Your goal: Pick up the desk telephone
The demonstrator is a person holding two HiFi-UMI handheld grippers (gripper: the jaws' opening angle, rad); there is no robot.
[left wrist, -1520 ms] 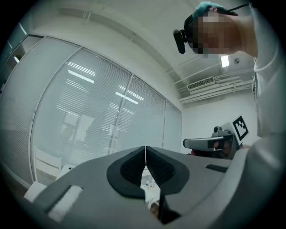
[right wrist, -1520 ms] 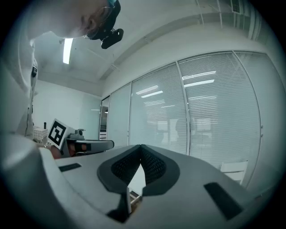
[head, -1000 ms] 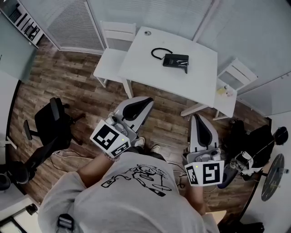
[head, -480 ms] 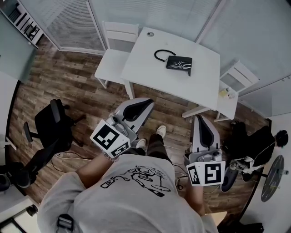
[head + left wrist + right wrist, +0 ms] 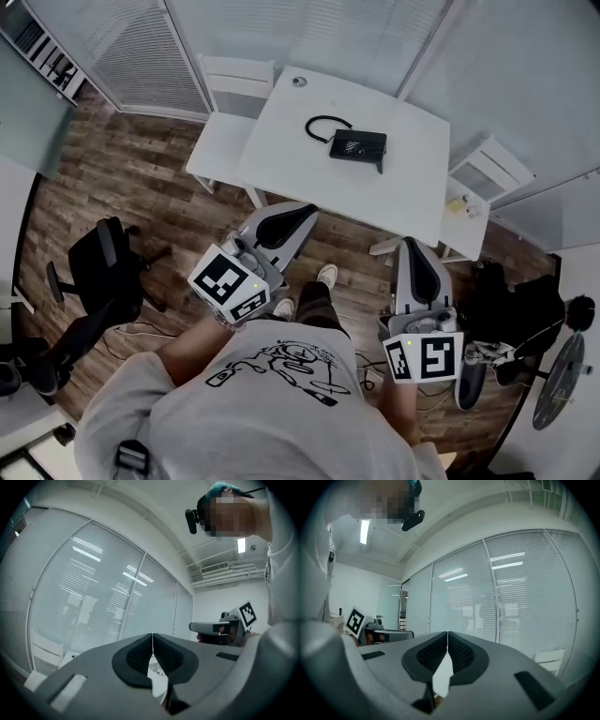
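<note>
Left tool, right tool — closed, desk telephone well apart

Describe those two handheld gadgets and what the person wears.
The left gripper and right gripper are pale grey, beak-shaped shells with black ribbed pads. Each carries a white cube with black square markers. The person wears a light grey sweatshirt with a black drawing.

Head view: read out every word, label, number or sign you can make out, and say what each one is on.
No text can be read in this view.
Left gripper and right gripper: black-and-white square marker patterns only, no letters.
Desk telephone: any markings are too small to read.
Shirt: a line drawing, no legible words.
</note>
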